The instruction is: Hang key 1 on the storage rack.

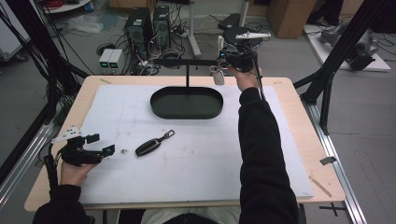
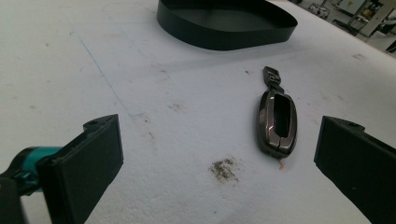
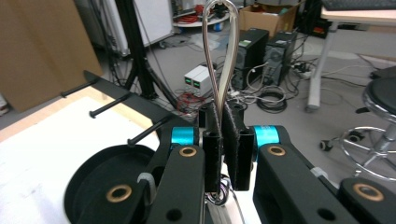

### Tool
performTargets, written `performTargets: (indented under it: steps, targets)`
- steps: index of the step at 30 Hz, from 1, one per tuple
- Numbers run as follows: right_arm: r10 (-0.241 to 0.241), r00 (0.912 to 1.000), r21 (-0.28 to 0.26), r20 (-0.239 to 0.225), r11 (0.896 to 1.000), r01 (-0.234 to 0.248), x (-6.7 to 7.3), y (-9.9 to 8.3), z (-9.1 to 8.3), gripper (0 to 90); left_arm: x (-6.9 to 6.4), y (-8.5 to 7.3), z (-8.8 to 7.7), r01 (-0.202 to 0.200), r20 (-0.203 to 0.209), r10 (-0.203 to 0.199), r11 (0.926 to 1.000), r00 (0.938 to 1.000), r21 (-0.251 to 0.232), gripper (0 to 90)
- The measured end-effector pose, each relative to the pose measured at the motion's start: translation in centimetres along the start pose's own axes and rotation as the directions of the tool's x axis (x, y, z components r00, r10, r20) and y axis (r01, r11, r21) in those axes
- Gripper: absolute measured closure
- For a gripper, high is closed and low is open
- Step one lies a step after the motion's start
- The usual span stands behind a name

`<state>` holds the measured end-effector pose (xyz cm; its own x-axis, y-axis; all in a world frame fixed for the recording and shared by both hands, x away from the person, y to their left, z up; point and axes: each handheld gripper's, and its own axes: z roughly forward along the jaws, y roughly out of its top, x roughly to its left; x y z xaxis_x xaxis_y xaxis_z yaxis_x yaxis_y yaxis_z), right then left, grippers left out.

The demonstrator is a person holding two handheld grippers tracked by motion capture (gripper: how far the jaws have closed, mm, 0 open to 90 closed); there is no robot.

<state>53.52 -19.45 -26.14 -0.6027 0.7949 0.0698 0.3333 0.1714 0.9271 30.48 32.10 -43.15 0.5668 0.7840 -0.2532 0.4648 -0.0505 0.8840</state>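
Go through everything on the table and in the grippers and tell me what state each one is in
Left gripper: open, jaws wide apart above the white mat, holding nothing.
Right gripper: shut on the metal loop, raised near the rack.
Metal loop: pinched at its lower end, standing upright out of the jaws.
Car key fob: lying flat on the mat, untouched.
Black oval tray: looks empty.
Rack with pegs: the pegs in sight are bare.

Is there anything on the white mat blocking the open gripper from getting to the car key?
Nothing visible. The left gripper is open, and only bare, slightly stained white mat lies between its fingers and the car key.
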Motion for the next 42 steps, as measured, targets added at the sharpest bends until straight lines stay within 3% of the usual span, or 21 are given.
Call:
performTargets:
  steps: [4, 10, 16, 21, 22, 24, 26, 28, 30, 31, 34, 36, 38, 42]
  targets:
    - [0.026, 0.9996, -0.031, 0.008, 0.999, -0.025, 0.1, 0.0, 0.4, 86.7, 0.0, 0.0, 0.0, 0.001, 0.0, -0.001, 1.0, 1.0, 0.001, 1.7]
    - [0.028, 0.999, -0.046, 0.035, 0.999, -0.026, 0.5, 0.0, 1.1, 86.8, 0.0, 0.0, 0.0, -0.001, -0.002, 0.001, 1.0, 1.0, 0.0, 1.7]
    - [0.083, 0.9946, -0.082, 0.063, 0.994, -0.077, 0.5, -0.1, 2.2, 86.7, 0.1, 0.0, 0.0, 0.004, 0.003, -0.004, 1.0, 1.0, -0.007, 1.7]
    - [0.095, 0.9937, -0.064, 0.059, 0.994, -0.092, 0.5, -0.4, 2.7, 85.2, 0.2, 0.0, 0.0, 0.009, 0.008, -0.009, 0.9998, 0.9999, -0.017, 1.7]
    - [0.111, 0.9924, -0.061, 0.052, 0.992, -0.108, 0.4, -0.5, 2.7, 78.7, 0.2, 0.0, 0.0, 0.01, 0.007, -0.01, 0.9998, 0.9999, -0.016, 1.7]
    - [0.178, 0.9833, -0.042, 0.039, 0.983, -0.176, 0.2, -0.8, 2.9, 45.6, 0.2, 0.0, 0.0, 0.01, 0.007, -0.01, 0.9998, 0.9999, -0.017, 1.7]
    - [0.191, 0.9775, -0.001, 0.09, 0.981, -0.192, 0.2, -1.1, 2.9, 31.3, 0.2, 0.0, 0.0, 0.007, 0.007, -0.007, 0.9999, 1.0, -0.015, 1.7]
    - [0.19, 0.9774, 0.021, 0.093, 0.981, -0.192, 0.2, -1.6, 2.7, 17.5, 0.1, 0.0, -0.1, 0.003, 0.007, -0.003, 0.9999, 1.0, -0.01, 1.7]
    - [0.17, 0.9815, 0.071, 0.087, 0.982, -0.177, 0.2, -2.0, 2.5, 9.7, 0.1, 0.0, -0.1, 0.003, 0.006, -0.003, 1.0, 1.0, -0.008, 1.7]
    - [0.17, 0.9815, 0.071, 0.087, 0.982, -0.177, 0.2, -2.0, 2.5, 9.7, 0.1, 0.0, -0.1, 0.002, 0.006, -0.002, 1.0, 1.0, -0.008, 1.7]
    - [0.112, 0.9904, 0.05, 0.082, 0.992, -0.116, 0.7, -2.3, 1.3, 9.0, 0.1, 0.0, -0.1, 0.003, 0.005, -0.003, 1.0, 1.0, -0.006, 1.7]
    - [0.117, 0.9908, 0.047, 0.069, 0.992, -0.12, 0.7, -2.4, 0.9, 5.1, 0.1, 0.0, -0.1, 0.004, 0.004, -0.004, 1.0, 1.0, -0.006, 1.7]
    - [0.116, 0.9912, 0.085, 0.065, 0.989, -0.121, 0.7, -2.6, 0.6, 0.7, 0.1, 0.0, -0.1, 0.002, 0.003, -0.002, 1.0, 1.0, -0.006, 1.7]
    - [0.052, 0.9966, 0.145, 0.064, 0.988, -0.061, 1.1, -2.7, -0.3, 0.7, 0.0, 0.0, -0.1, 0.001, 0.001, -0.001, 1.0, 1.0, -0.004, 1.7]
